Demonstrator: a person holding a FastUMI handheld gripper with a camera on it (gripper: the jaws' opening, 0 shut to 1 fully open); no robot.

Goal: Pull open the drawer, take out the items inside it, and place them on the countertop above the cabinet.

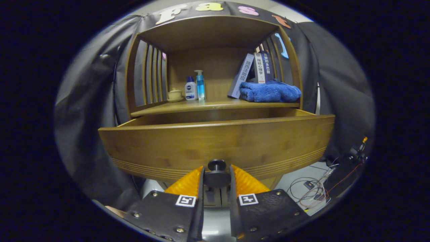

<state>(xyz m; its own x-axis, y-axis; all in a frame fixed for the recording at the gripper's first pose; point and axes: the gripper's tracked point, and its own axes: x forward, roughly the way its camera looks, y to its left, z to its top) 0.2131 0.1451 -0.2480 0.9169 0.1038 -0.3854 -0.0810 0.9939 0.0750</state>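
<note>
Gripper view: gripper at frame bottom centre, fingers clamped on dark knob. Drawer mid-frame, pulled partway out; contents hidden behind front panel. Countertop just above w/ bottles, blue towel, books.

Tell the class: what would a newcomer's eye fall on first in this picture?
First, the wooden drawer, pulled out of the cabinet, with the gripper shut on its dark round knob. Next, on the countertop above, a folded blue towel lies before leaning books, with small bottles further left.
</note>
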